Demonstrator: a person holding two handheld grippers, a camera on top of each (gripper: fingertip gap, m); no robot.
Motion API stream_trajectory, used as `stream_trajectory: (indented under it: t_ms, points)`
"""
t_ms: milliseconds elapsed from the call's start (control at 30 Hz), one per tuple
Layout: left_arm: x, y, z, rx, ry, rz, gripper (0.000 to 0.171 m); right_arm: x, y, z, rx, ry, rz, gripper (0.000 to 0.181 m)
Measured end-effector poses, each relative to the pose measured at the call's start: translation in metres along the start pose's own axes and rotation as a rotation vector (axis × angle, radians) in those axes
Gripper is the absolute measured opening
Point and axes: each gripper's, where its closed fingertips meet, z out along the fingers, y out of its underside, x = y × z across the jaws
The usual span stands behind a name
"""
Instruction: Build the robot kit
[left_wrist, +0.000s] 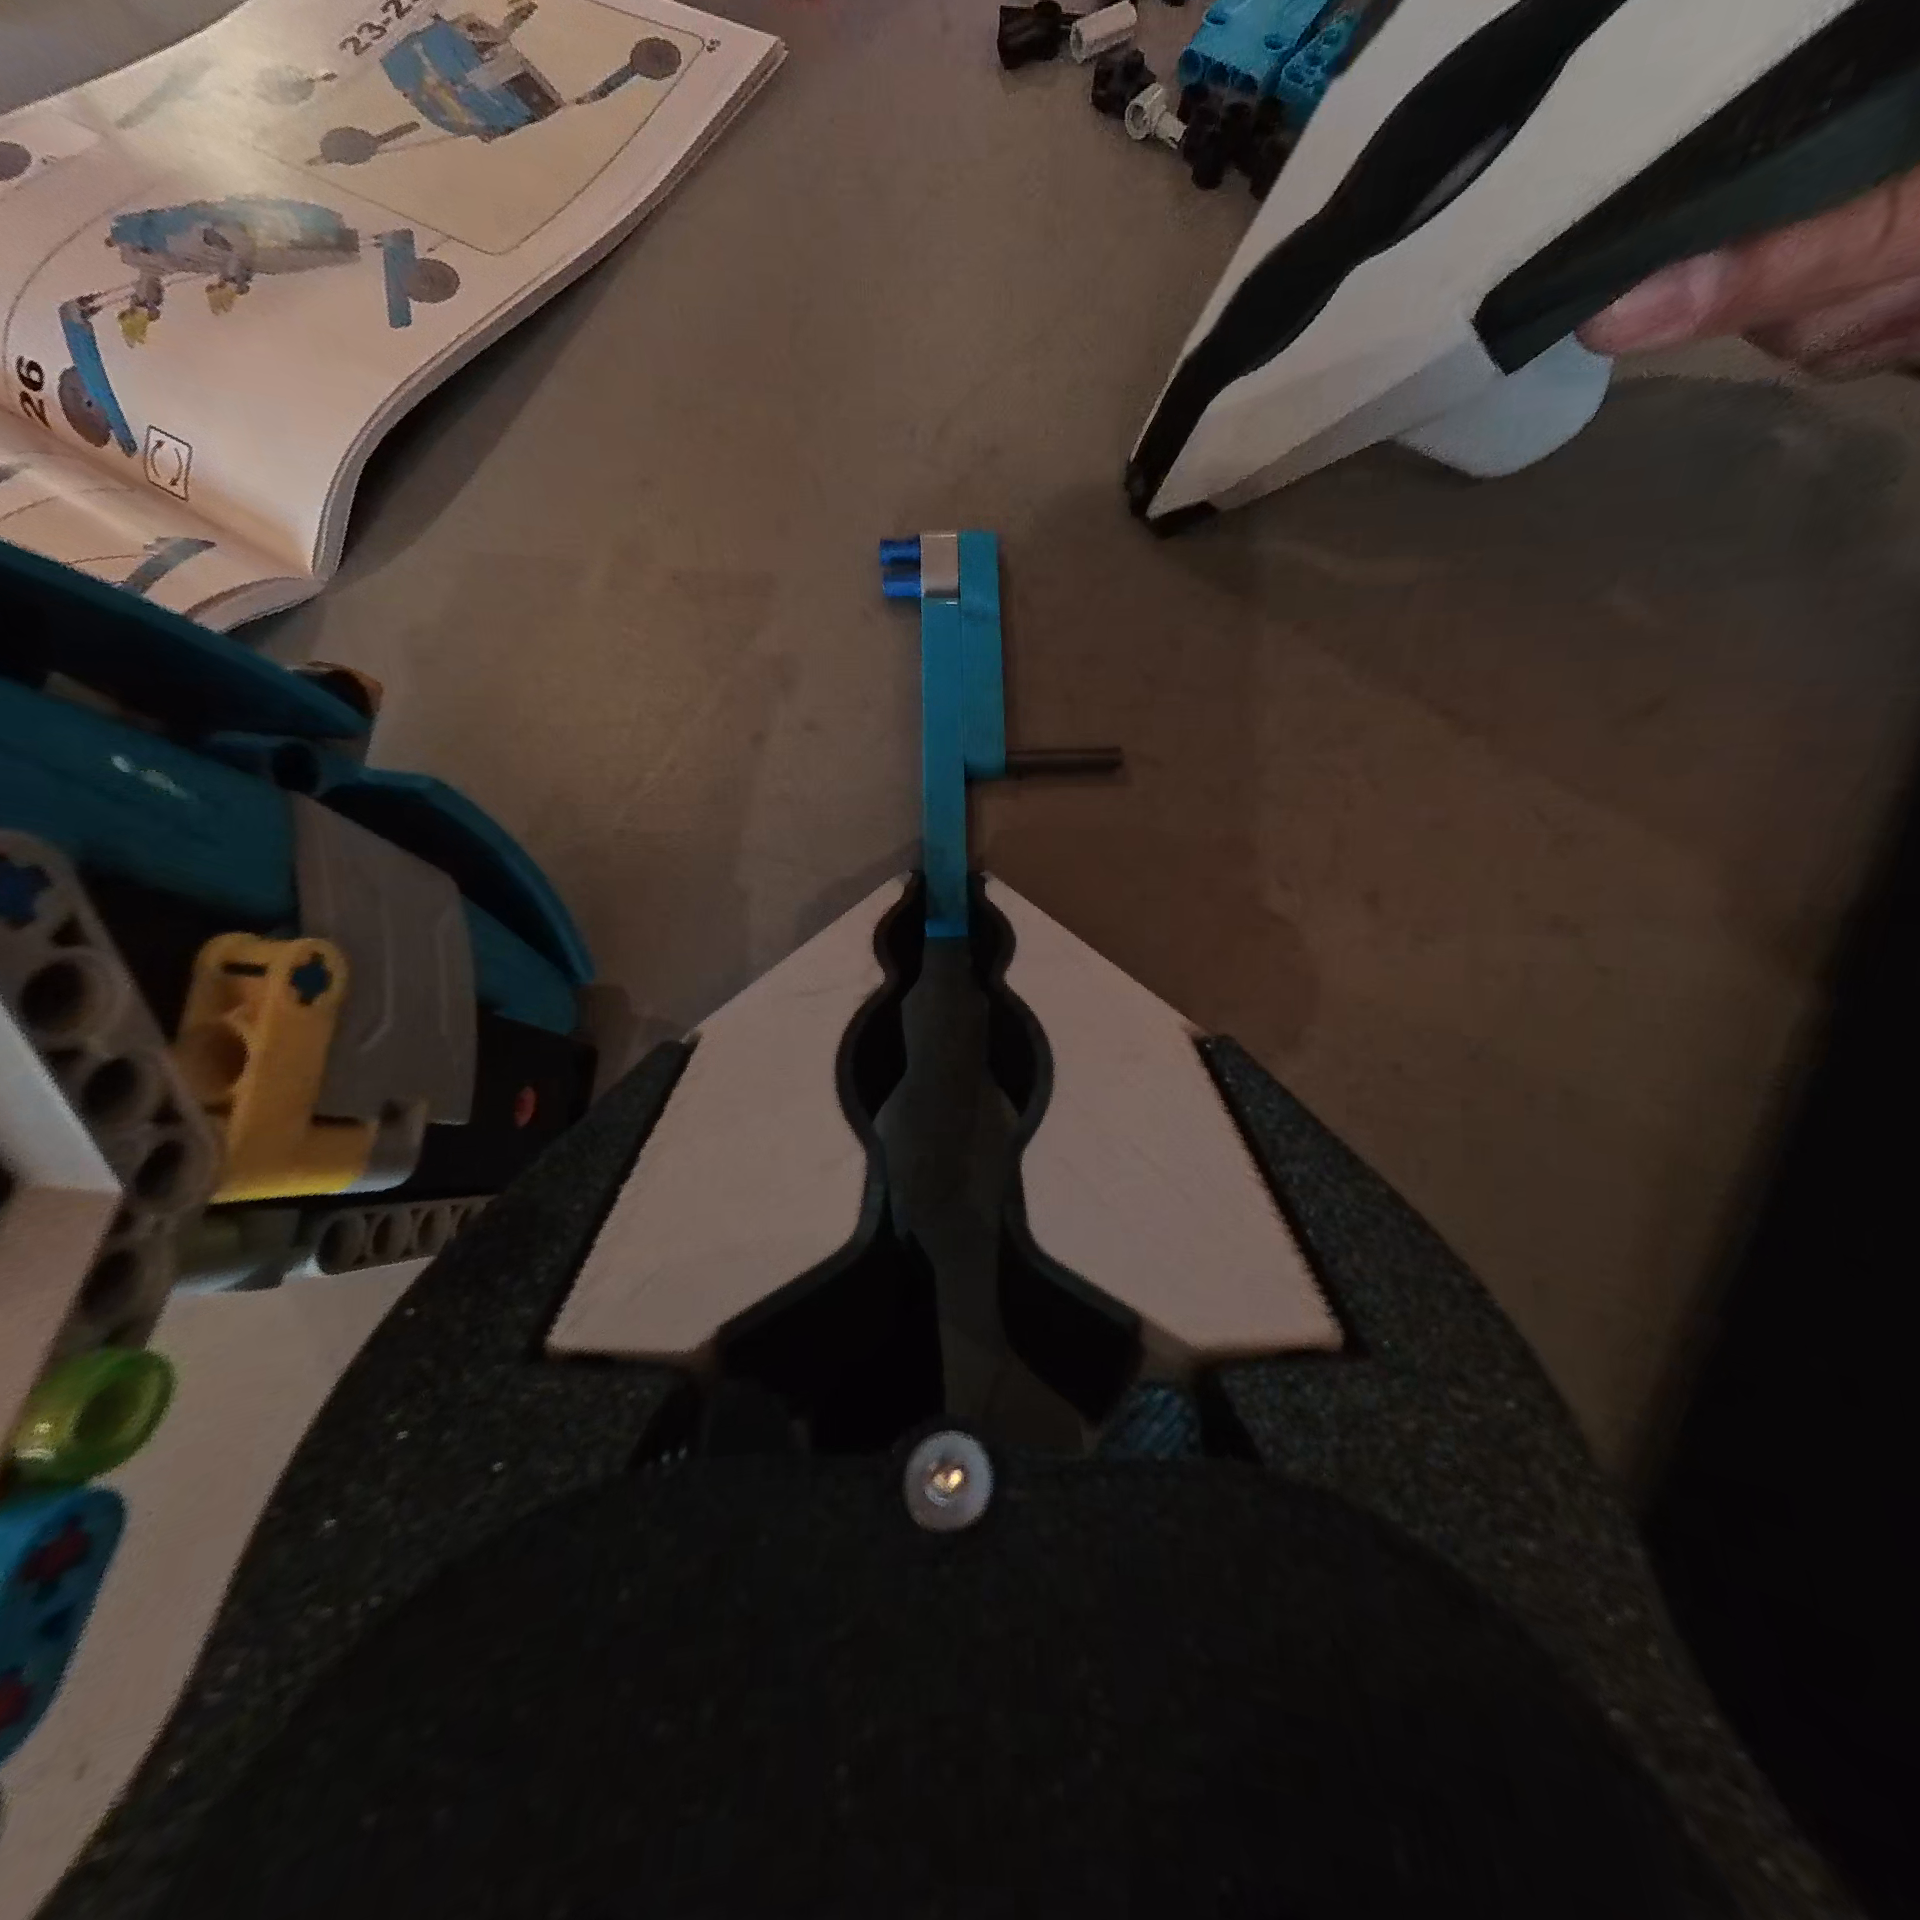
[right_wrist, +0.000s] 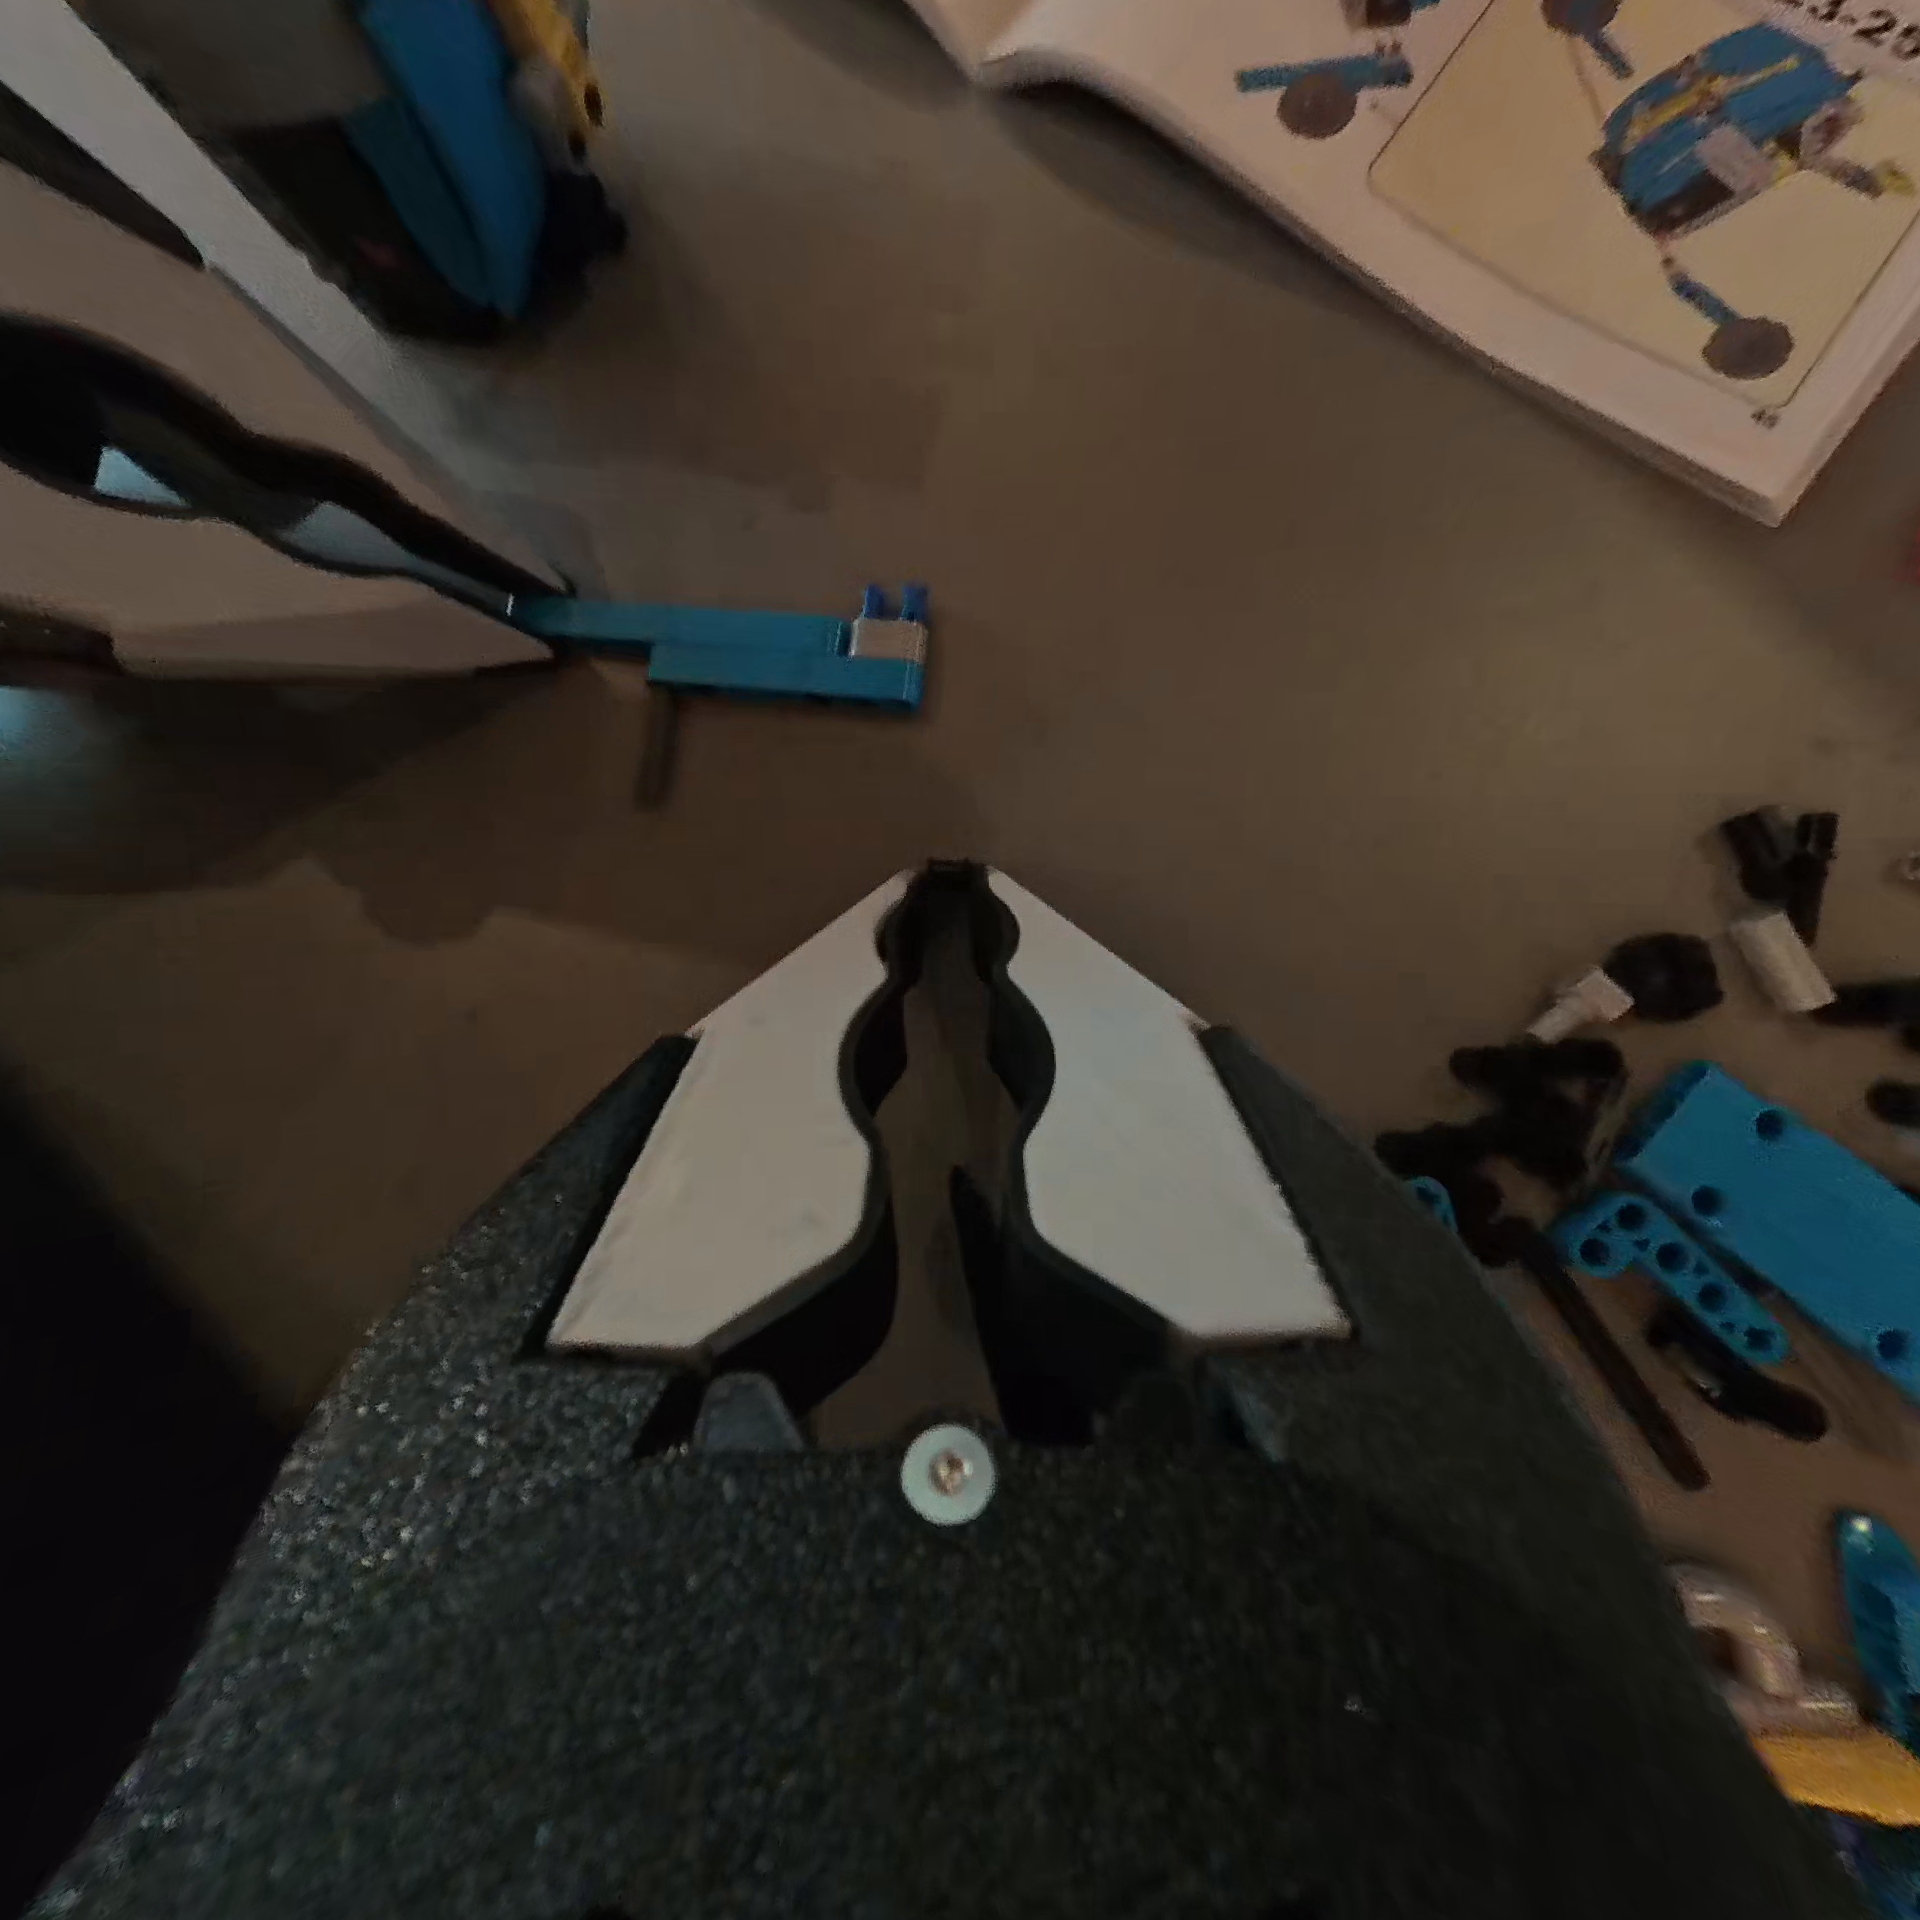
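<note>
The left gripper (left_wrist: 943, 883) is clamped on the near end of a blue beam assembly (left_wrist: 961, 686), two long blue toy-brick beams pinned side by side; it juts straight ahead of the fingertips, with a small grey piece (left_wrist: 940, 566) and blue pins (left_wrist: 896, 566) at its far end and a thin black axle (left_wrist: 1070, 762) sticking out to one side. The right gripper (right_wrist: 943, 871) hovers with its fingertips together on nothing, the assembly's free end a little ahead and to its left. A partly built blue, grey and yellow model (left_wrist: 312, 987) sits close to the left gripper's left side, so building looks to be well under way, but loose parts (right_wrist: 1662, 1195) beside the right gripper suggest more remains. An open instruction booklet (left_wrist: 312, 260) lies ahead of the left gripper. The surface (left_wrist: 1351, 935) is a dull grey-brown tabletop, dimly lit; the room beyond is not shown.
</note>
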Motion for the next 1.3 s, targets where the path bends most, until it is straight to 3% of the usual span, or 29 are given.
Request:
stream_trajectory:
  t_ms: [233, 400, 500, 600, 700, 800, 900, 1067, 1300]
  points:
    - [0.0, 0.0, 0.0, 0.0, 0.002, -0.002, 0.008, 0.0, 0.0, 0.0, 0.055, 0.025, 0.047, 0.009]
    - [0.0, 0.0, 0.0, 0.0, -0.005, 0.007, 0.008, 0.0, -0.001, -0.008, 0.122, -0.037, 0.196, 0.024]
    - [0.0, 0.0, 0.0, 0.0, -0.001, 0.003, 0.008, 0.011, -0.006, -0.042, 0.244, -0.035, 0.261, 0.022]
    - [0.0, 0.0, 0.0, 0.0, 0.006, -0.006, 0.008, 0.043, 0.003, -0.095, 0.348, 0.039, 0.328, 0.021]
    - [0.0, 0.0, 0.0, 0.0, 0.004, -0.004, 0.008, 0.105, 0.048, -0.162, 0.35, 0.258, 0.401, 0.021]
    - [0.0, 0.0, 0.0, 0.0, -0.003, 0.005, 0.008, 0.166, 0.124, -0.231, 0.257, 0.525, 0.494, 0.024]
    - [0.0, 0.0, 0.0, 0.0, -0.005, 0.007, 0.008, 0.19, 0.195, -0.267, 0.114, 0.661, 0.555, 0.028]
    - [0.0, 0.0, 0.0, 0.0, 0.0, 0.001, 0.008, 0.184, 0.213, -0.273, 0.189, 0.601, 0.645, 0.027]
    - [0.0, 0.0, 0.0, 0.0, -0.003, 0.005, 0.008, 0.188, 0.206, -0.237, 0.132, 0.557, 0.61, 0.029]
